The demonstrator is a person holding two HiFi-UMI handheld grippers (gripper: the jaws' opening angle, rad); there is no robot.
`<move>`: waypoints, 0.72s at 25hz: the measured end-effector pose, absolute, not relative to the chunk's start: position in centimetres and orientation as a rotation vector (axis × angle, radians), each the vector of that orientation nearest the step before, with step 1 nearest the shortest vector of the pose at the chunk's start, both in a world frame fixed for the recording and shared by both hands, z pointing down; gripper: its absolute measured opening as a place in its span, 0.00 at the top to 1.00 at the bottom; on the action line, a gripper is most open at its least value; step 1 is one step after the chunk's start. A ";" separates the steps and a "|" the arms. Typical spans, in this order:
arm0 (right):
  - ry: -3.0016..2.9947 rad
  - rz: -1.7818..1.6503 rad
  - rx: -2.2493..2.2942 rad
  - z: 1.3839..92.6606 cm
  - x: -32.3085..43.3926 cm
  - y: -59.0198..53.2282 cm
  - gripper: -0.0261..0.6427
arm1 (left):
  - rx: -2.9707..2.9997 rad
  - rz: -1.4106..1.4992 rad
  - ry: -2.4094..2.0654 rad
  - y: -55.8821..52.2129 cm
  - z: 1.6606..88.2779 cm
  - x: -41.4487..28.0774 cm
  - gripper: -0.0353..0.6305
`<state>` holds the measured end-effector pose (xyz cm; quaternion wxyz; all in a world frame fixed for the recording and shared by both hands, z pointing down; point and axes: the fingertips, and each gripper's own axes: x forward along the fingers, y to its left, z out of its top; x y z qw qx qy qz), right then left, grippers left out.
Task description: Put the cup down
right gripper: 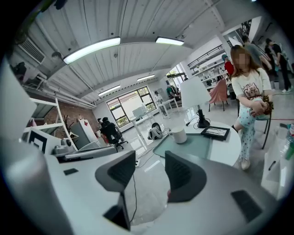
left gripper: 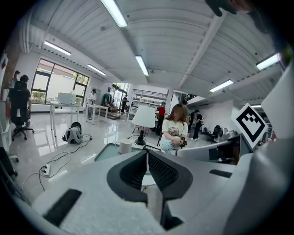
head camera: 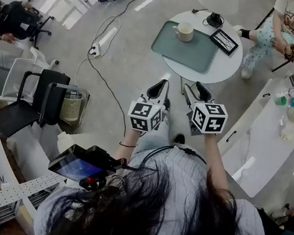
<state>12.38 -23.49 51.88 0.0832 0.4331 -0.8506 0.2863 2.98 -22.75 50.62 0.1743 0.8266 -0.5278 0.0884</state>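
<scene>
Mug, white with a handle, stands upright on a grey-green tray on the round white desk, upper middle of the head view. It is set down and nothing grips it. Left gripper and right gripper hover side by side at frame centre, well apart from the desk, both empty. Left fingers are pressed together; right fingers stand partly apart with only floor between them. The placing looks done, and both grippers are held clear, likely so nothing knocks the mug.
</scene>
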 end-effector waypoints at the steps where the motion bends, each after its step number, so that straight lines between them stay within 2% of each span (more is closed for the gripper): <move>1: -2.548 0.860 1.294 51.7 12.7 -23.0 0.64 | 2.343 0.254 -1.496 -22.1 50.6 3.5 0.92; 18: -2.569 0.863 1.307 51.1 13.0 -18.3 0.72 | 2.324 0.301 -1.541 -15.9 49.5 2.8 0.92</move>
